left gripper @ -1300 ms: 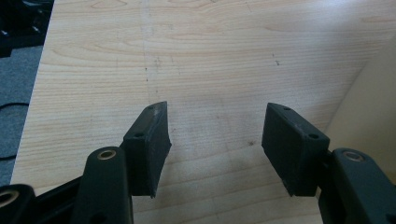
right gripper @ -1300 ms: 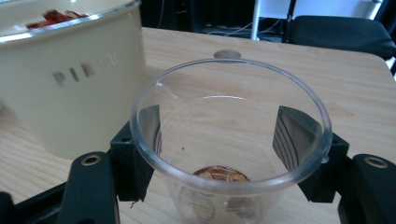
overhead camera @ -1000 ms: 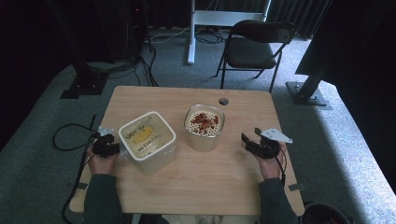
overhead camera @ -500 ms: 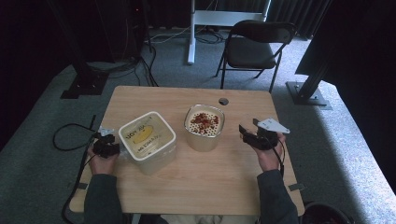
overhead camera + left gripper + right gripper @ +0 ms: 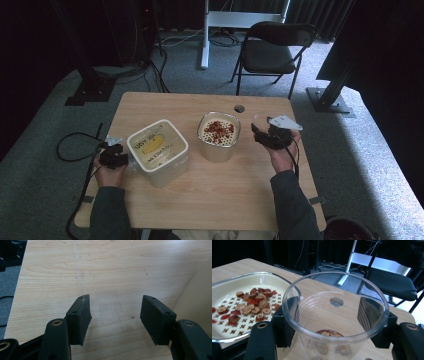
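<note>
On the pale wooden tabletop, the left tool rests near the left edge with its black jaws spread apart and nothing but bare wood between them, just beside the square cream plastic container with a printed lid. That container looks closed and untouched, so whatever part it has in the work appears not yet begun.

At the middle stands the cream perforated basket holding red dried fruit slices; in the right gripper view the slices lie scattered across the basket's slotted floor, a good many of them there.

To its right, the right tool is raised off the tabletop and clamped on a clear round plastic cup, one jaw pressing each side of the wall. The cup is upright, held beside the basket's rim, with only a few fruit slices at its bottom.

Judged from this, the moving of fruit between cup and basket is under way rather than finished; which way it goes cannot be told.
</note>
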{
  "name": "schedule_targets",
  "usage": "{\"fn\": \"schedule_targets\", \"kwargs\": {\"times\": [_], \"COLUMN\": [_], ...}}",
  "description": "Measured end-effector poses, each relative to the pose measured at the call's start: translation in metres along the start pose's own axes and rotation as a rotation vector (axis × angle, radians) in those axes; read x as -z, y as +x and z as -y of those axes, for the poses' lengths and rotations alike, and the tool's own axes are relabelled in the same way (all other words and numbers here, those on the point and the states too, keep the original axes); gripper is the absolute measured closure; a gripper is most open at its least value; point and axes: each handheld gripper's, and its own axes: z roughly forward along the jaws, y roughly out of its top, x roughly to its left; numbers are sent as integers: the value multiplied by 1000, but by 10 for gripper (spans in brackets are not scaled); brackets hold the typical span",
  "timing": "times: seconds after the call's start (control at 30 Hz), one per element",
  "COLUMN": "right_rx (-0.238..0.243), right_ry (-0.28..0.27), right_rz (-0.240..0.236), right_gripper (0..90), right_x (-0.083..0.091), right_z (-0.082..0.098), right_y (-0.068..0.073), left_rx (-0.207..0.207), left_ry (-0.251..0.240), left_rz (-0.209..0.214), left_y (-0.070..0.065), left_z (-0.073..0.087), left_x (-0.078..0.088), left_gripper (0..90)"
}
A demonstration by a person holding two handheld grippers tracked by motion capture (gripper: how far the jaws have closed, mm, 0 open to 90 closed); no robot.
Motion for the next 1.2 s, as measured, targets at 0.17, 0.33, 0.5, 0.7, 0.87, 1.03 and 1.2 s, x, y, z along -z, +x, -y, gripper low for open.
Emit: {"fn": "schedule_targets", "kwargs": {"times": [0.17, 0.33, 0.5, 0.7, 0.87, 1.03, 1.2], "right_rx": [-5, -12, -13, 2, 38, 92, 150], "right_ry": [-1, 14, 9, 22, 38, 51, 68], "right_rz": [7, 6, -2, -10, -7, -7, 18], "right_gripper": [334, 334, 332, 332, 332, 333, 333], "right_x": [-8, -16, -22, -32, -39, -48, -50], "right_z": [-7, -12, -18, -25, -32, -36, -40], "right_y": [1, 2, 4, 8, 15, 28, 34], "left_rx": [1, 0, -1, -6, -5, -3, -3], "left_ry": [0, 0, 2, 4, 2, 1, 2], "left_rz": [1, 1, 1, 0, 1, 1, 2], "left_y": [0, 0, 1, 1, 0, 1, 1], "left_z": [0, 0, 0, -1, -1, -1, -1], "left_x": [0, 0, 0, -1, -1, -1, -1], "left_gripper": [422, 422, 422, 422, 422, 422, 422]}}
